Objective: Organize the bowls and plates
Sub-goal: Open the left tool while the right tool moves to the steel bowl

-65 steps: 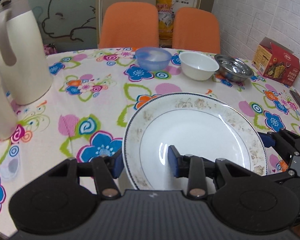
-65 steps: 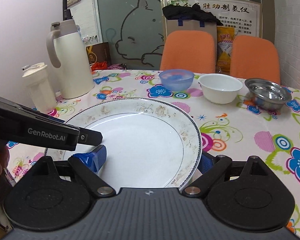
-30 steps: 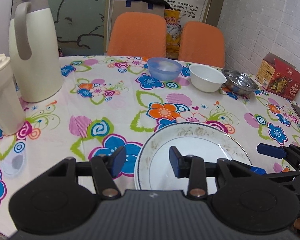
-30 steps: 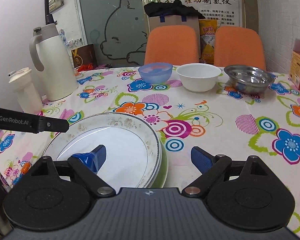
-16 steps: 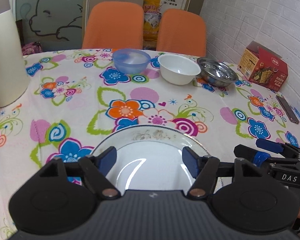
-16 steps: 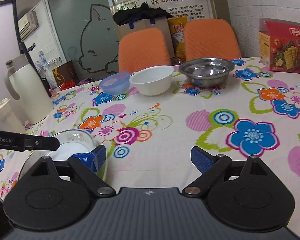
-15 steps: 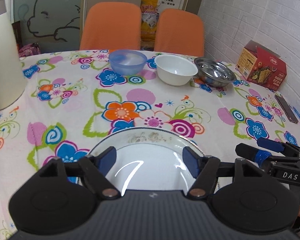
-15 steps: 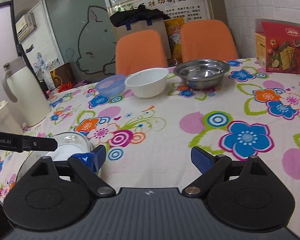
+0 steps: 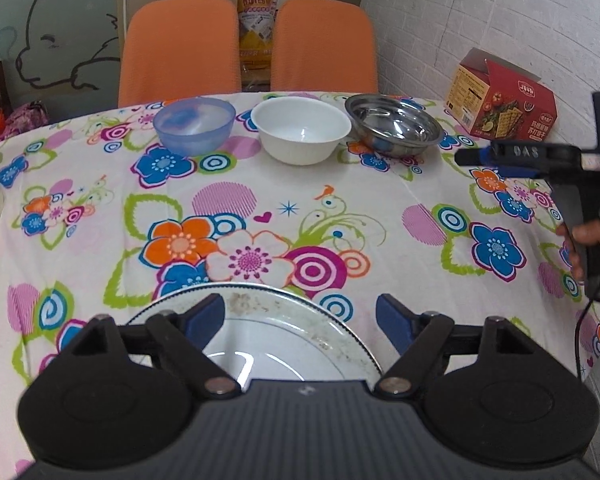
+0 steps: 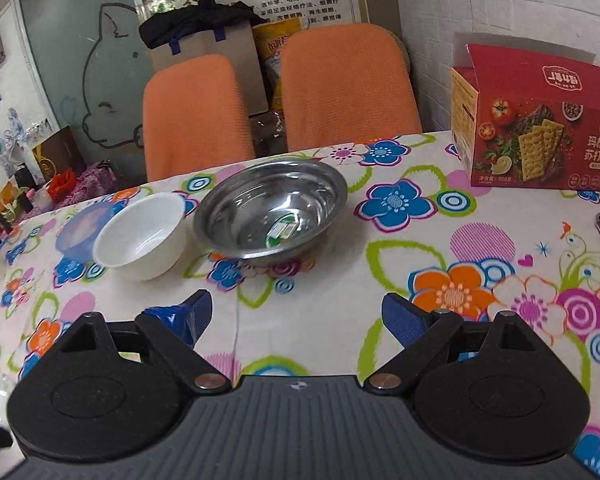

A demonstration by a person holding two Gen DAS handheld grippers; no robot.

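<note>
On flowered tabletop [image 9: 340,200]: white round plate with patterned rim [image 9: 284,320] below left gripper [image 9: 300,316], jaws wide, empty. Right gripper [image 10: 296,312] near shiny steel bowl [image 10: 272,208], jaws wide, empty.

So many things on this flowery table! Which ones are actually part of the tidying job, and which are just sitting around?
Part of the job:
- patterned plate
- blue plastic bowl
- white bowl
- steel bowl
- left tool and right tool, both open and empty

Just lying about:
- red cracker box
- orange chairs
- brown paper bag
</note>
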